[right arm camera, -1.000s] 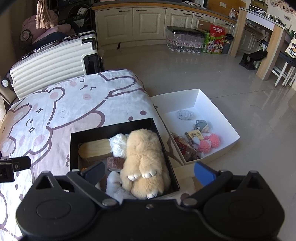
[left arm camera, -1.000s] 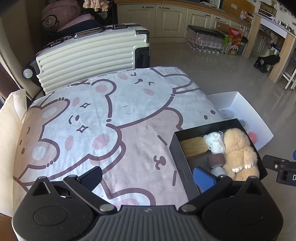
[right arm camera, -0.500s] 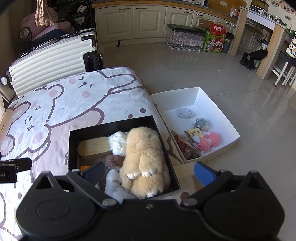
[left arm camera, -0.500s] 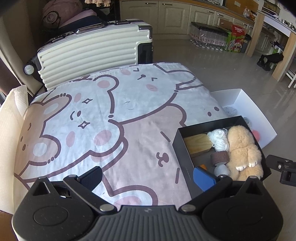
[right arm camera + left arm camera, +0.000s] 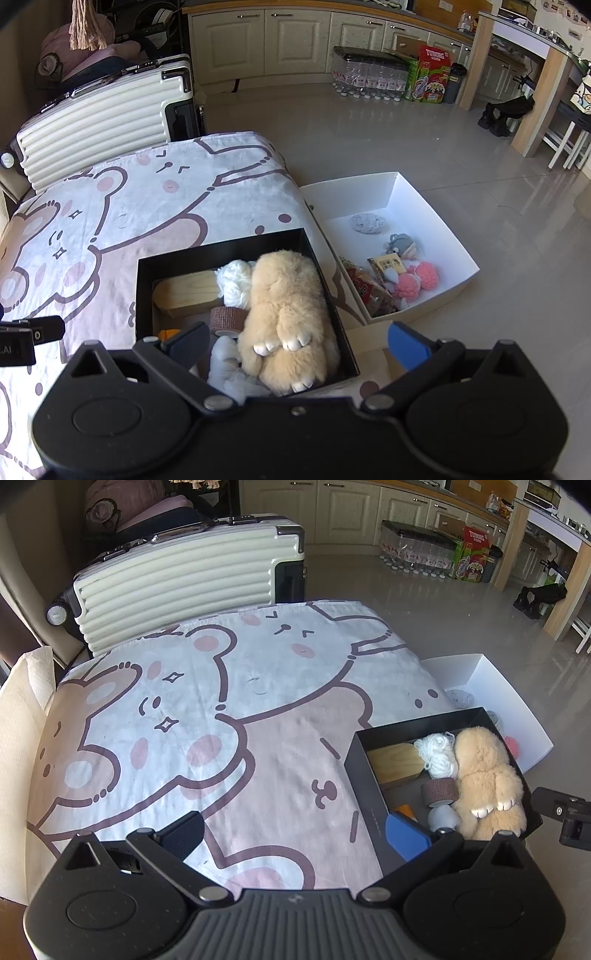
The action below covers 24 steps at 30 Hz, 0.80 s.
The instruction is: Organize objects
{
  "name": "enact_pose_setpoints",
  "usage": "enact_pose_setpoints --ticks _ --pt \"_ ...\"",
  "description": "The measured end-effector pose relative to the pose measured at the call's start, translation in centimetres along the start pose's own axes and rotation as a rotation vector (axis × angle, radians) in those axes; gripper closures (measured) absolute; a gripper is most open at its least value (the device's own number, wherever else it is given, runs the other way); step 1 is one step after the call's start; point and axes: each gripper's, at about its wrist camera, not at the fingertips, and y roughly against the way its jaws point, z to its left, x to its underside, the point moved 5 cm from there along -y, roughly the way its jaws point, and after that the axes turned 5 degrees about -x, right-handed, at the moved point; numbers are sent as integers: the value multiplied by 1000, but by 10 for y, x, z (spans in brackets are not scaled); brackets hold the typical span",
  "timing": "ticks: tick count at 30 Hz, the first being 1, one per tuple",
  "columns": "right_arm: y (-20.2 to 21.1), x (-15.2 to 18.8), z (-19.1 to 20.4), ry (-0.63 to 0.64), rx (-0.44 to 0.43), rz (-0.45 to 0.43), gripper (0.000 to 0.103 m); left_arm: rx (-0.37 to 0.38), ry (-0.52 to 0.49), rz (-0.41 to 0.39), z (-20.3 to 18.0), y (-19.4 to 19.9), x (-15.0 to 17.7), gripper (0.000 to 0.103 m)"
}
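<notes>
A black box (image 5: 221, 245) (image 5: 364, 771) sits on the bear-print cloth (image 5: 229, 720) at its right edge. It holds a tan plush bunny (image 5: 288, 306) (image 5: 487, 775), white yarn (image 5: 234, 282) (image 5: 437, 755), a wooden block (image 5: 184, 291) (image 5: 395, 762), a brown tape roll (image 5: 229, 319) (image 5: 441, 792) and a white soft item (image 5: 229, 369). My right gripper (image 5: 299, 345) hangs open above the box's near end, nothing between its fingers. My left gripper (image 5: 295, 830) is open over the cloth, its blue finger (image 5: 406, 834) over the box's near left corner.
A white box (image 5: 417, 199) stands on the floor right of the cloth, with pink pompoms (image 5: 417, 280), a grey stone-like piece (image 5: 367, 223) and small packets. A cream suitcase (image 5: 184, 590) lies behind the cloth. Bottled water (image 5: 369, 77) and cabinets line the far wall.
Both grippers have drawn back and up a little, so the boxes and the cloth sit slightly farther away in view. Nothing was taken hold of or let go.
</notes>
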Motion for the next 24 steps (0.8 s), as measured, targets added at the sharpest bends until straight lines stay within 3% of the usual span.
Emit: enact_pose_setpoints --ticks 24 --pt "-1 1 -1 -4 1 0 0 5 -1 3 -3 -1 1 0"
